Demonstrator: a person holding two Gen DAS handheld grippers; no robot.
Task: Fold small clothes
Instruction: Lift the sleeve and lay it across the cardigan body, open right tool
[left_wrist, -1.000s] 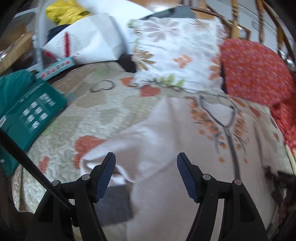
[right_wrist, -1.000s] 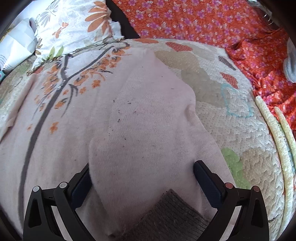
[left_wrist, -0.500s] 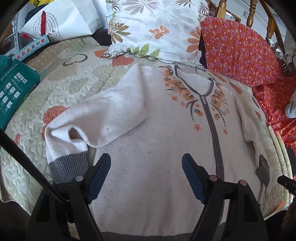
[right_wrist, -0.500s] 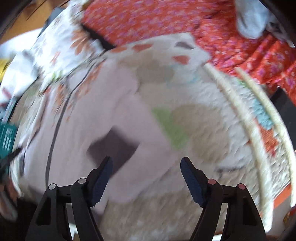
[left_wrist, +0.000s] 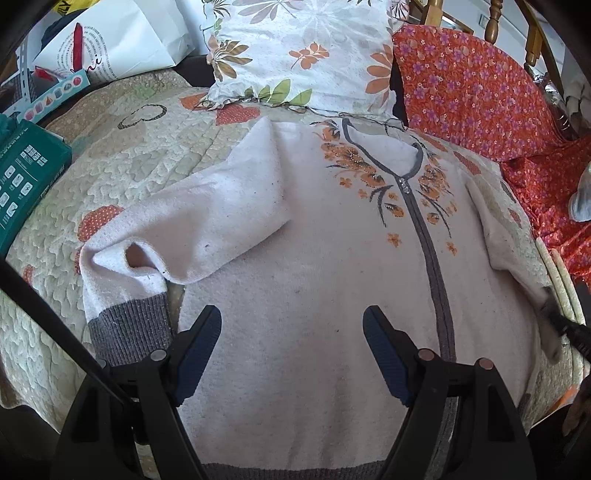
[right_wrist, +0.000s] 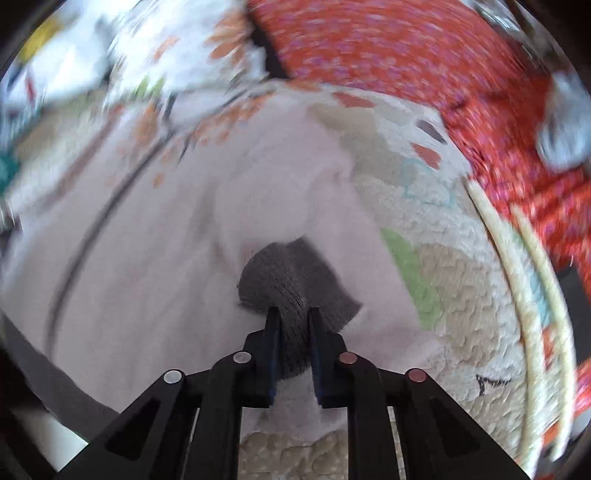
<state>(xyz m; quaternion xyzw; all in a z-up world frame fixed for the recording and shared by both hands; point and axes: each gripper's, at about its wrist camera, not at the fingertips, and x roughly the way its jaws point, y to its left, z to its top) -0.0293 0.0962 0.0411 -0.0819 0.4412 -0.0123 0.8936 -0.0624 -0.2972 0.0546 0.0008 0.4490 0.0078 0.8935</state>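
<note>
Cardigan (left_wrist: 317, 280) lies collar toward pillow (left_wrist: 306, 55); right claw (right_wrist: 292, 314) pinches its cuff (right_wrist: 291, 284), left claw (left_wrist: 291, 325) gapes.

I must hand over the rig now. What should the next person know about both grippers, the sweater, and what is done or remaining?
Left gripper: open, nothing held, above the sweater body.
Right gripper: its jaws have just closed on the grey cuff of the right sleeve.
The sweater lies front up on the quilt, collar toward the floral pillow.
Done: left sleeve partly folded inward.
Left: fold the right sleeve across, tidy the left one, then fold the body.
</note>
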